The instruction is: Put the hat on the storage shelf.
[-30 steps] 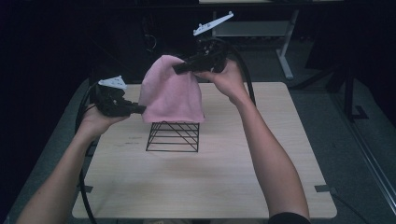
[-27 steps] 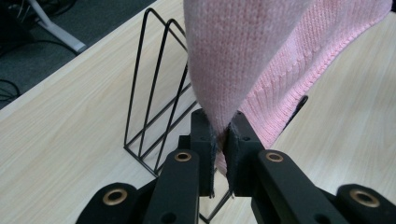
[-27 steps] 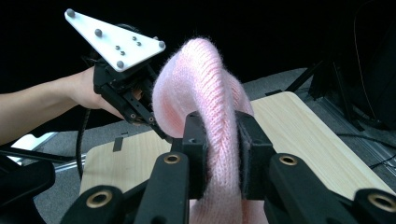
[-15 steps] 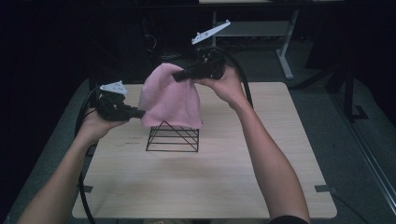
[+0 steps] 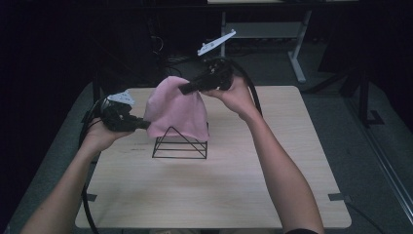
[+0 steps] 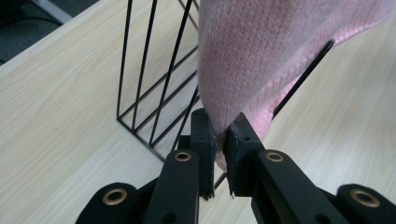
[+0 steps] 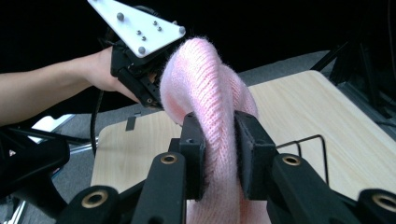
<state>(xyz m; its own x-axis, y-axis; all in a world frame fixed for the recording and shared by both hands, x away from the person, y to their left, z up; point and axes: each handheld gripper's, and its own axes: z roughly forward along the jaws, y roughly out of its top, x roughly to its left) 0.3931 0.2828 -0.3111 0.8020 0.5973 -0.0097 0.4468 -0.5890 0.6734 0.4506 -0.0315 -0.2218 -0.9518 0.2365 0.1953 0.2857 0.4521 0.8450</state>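
Table (image 5: 272,195): pale wood top, the largest item; it bears a wire rack, and both forearms reach over it from the near edge.

Pink knit cloth (image 5: 176,109): soft knitted piece, draped over the top of the rack and hanging down its sides; its upper part is lifted into a hump toward the right gripper. It is held at two places, low at its left edge and high at its right.

Wire rack (image 5: 180,145): black, open-sided frame with a triangular front, standing on the table near its middle. Holds nothing inside its bars as far as can be seen; the cloth lies over it, not in it.

Right gripper (image 5: 187,88): raised above the rack, jaws pinching a thick fold of the cloth, as the right gripper view (image 7: 219,140) shows, with knit bulging between the pads.

Left gripper (image 5: 144,124): level, at the rack's left side, jaws pressed tight on the cloth's lower hem, seen close in the left gripper view (image 6: 222,135).

Progress, judged: the cloth is gripped on both sides and already over the rack, but bunched and uneven. Left to do, by the look of it: pull it smooth and settle it over the frame, then let go.
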